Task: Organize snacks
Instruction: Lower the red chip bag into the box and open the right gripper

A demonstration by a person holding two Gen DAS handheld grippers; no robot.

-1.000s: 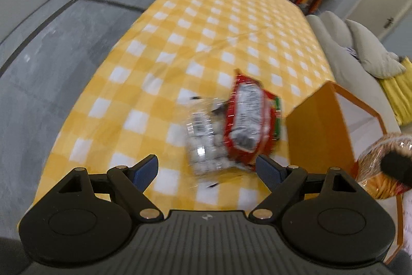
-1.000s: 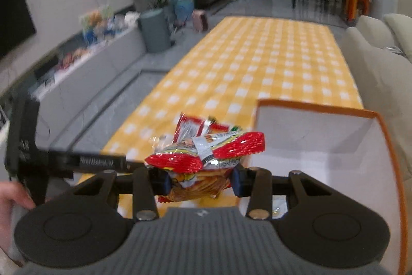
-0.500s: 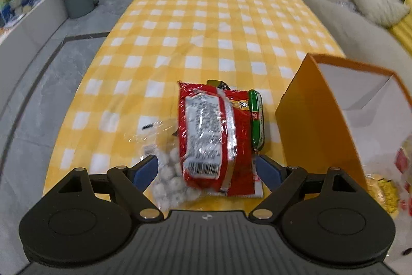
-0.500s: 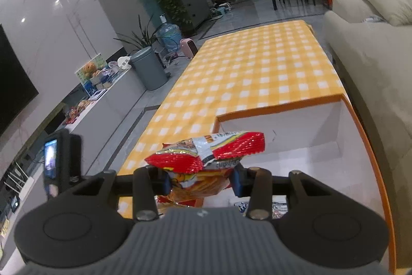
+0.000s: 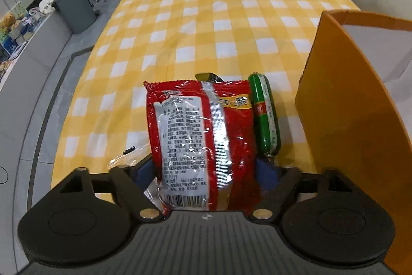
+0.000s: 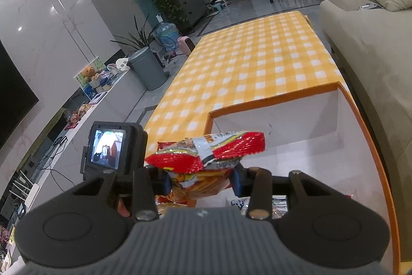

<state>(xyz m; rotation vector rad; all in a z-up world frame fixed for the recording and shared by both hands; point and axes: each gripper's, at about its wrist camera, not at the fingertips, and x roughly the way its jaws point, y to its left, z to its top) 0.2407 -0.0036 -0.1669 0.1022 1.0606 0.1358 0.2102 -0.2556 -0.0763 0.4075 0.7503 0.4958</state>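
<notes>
- Left gripper (image 5: 204, 172) straddles the near end of the red snack packet (image 5: 200, 143); its jaws have just been closing, and the blue pads sit at the packet's two long edges. Whether they already press on it I cannot tell.
- Right gripper (image 6: 199, 181) is clamped narrow on a red-and-silver chip bag (image 6: 206, 159), carried in the air over the open box.
- Yellow checked surface (image 5: 206, 17) carries everything; most of it lies bare beyond the snacks.
- Orange box (image 5: 347, 120), white inside, stands at the right of the left gripper, its near wall just beside the snack pile; in the right wrist view a few packets already lie on its floor.
- Red snack packet lies flat, label side up, with its long axis running straight away from the left gripper, so the jaws close across its short width. That is the relation the coming lift turns on, and the left hand is plainly the nearer one to it.
- Green sausage stick (image 5: 265, 117) lies parallel to the packet, touching its right edge, between packet and box; it may get nudged if the packet drags.
- Clear bag (image 5: 126, 159) peeks out under the packet's left side, by the left pad; it might be pinched along with the packet.
</notes>
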